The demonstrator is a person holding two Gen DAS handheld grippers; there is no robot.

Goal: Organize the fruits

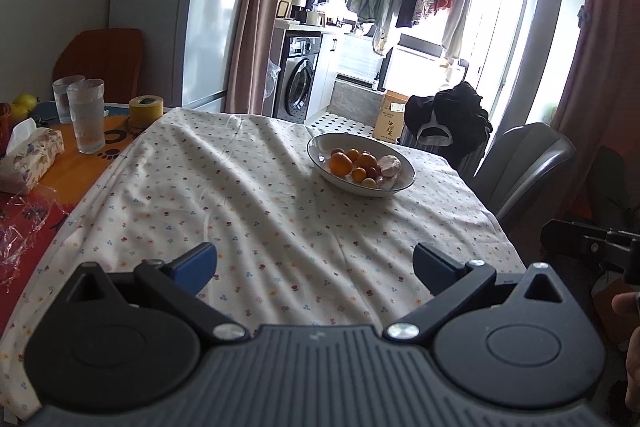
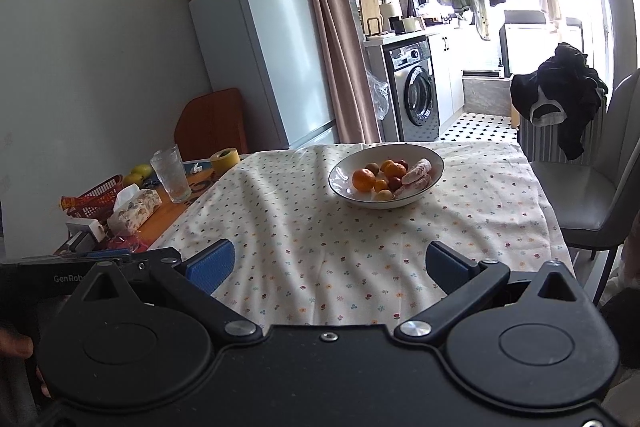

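Observation:
A white bowl [image 1: 405, 167] [image 2: 342, 175] stands on the flowered tablecloth toward the table's far side. It holds several fruits: oranges [image 1: 340, 163] [image 2: 363, 179], small dark red ones [image 2: 395, 182], a small yellow one [image 2: 384, 194] and pale pink pieces [image 1: 390, 163] [image 2: 417, 171]. My left gripper [image 1: 314, 265] hovers open over the near cloth, well short of the bowl, nothing between its blue pads. My right gripper [image 2: 327, 265] is likewise open and empty, near the table's front edge. In the right wrist view, the left gripper's body [image 2: 72, 273] shows at the left.
At the table's left are drinking glasses [image 1: 86, 115] [image 2: 171, 173], a yellow tape roll [image 1: 146, 111] [image 2: 225, 160], a tissue box [image 1: 32, 155] [image 2: 136, 207], a red basket [image 2: 98, 197] and green-yellow fruit [image 2: 140, 171]. A grey chair [image 2: 592, 195] stands right. A fridge [image 2: 260, 55] stands behind.

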